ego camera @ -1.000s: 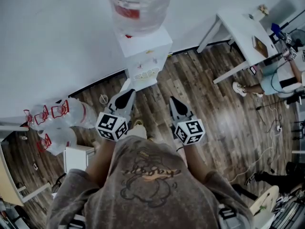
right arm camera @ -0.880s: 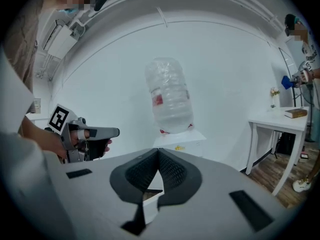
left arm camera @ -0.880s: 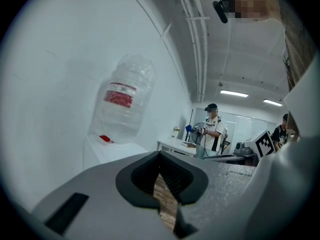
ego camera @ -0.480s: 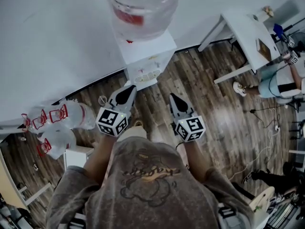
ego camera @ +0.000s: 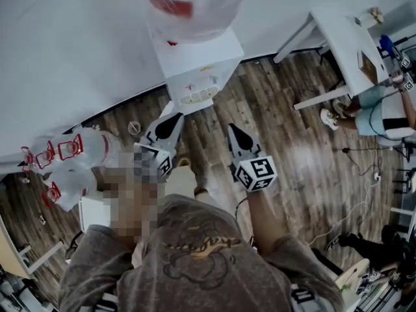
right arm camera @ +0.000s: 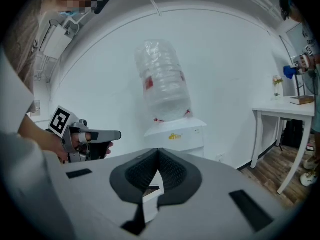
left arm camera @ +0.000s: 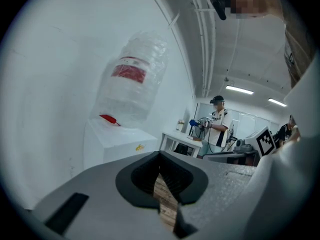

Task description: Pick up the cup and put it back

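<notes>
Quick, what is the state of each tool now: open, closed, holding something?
Left tool: closed, holding nothing.
Right tool: closed, holding nothing.

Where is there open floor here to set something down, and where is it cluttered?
Bare wooden floor runs between the water dispenser and the white table, and on to the right of the right gripper. Crowded: spare water bottles by the wall at left, cables and a seated person at the right edge.

White wall (ego camera: 65, 57), wood floor (ego camera: 286, 129), white table (ego camera: 338, 31)
</notes>
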The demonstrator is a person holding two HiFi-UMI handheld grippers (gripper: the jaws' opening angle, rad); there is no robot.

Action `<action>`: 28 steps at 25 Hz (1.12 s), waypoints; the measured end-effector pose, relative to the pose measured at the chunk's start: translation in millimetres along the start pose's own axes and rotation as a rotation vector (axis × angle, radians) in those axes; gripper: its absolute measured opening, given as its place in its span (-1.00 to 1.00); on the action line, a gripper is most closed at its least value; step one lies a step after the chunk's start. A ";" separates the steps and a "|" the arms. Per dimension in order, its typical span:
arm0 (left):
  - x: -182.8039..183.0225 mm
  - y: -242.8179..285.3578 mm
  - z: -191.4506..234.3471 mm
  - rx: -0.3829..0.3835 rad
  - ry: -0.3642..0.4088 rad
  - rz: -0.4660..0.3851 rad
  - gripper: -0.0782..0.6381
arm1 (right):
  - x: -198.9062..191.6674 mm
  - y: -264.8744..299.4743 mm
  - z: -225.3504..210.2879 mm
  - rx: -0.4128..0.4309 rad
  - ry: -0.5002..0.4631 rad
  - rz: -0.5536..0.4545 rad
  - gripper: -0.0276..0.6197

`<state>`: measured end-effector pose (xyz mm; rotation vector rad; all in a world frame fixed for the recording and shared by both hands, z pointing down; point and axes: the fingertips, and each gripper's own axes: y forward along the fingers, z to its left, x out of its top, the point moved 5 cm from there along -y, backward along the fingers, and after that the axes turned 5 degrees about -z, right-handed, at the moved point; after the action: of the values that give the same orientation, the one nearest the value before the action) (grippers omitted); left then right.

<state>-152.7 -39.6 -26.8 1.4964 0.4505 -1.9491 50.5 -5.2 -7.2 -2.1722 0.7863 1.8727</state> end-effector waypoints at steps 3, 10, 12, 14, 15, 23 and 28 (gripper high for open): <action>-21.2 10.1 7.6 -0.008 0.011 -0.012 -0.77 | -24.9 10.1 -12.3 0.010 -0.002 -0.008 -0.91; -98.0 37.6 36.8 -0.003 0.021 -0.012 -0.77 | -100.5 44.1 -51.1 0.019 -0.024 -0.042 -0.91; -123.6 48.3 47.2 0.000 0.041 -0.009 -0.77 | -123.4 56.1 -64.2 0.018 -0.024 -0.053 -0.91; -149.1 58.5 56.4 -0.003 0.048 -0.007 -0.77 | -146.6 65.6 -75.6 0.022 -0.032 -0.057 -0.91; -161.5 63.2 60.3 -0.008 0.049 -0.007 -0.77 | -158.9 69.3 -81.2 0.024 -0.037 -0.059 -0.91; -262.2 99.5 84.1 -0.041 0.065 -0.019 -0.77 | -259.2 89.0 -128.4 0.010 -0.012 -0.103 -0.91; -319.6 113.8 99.3 -0.045 0.096 -0.036 -0.77 | -318.8 97.8 -148.8 0.022 -0.014 -0.126 -0.91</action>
<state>-100.8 -97.4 318.0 1.5676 0.5631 -1.8874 108.6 -66.6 348.1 -2.1396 0.6486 1.8078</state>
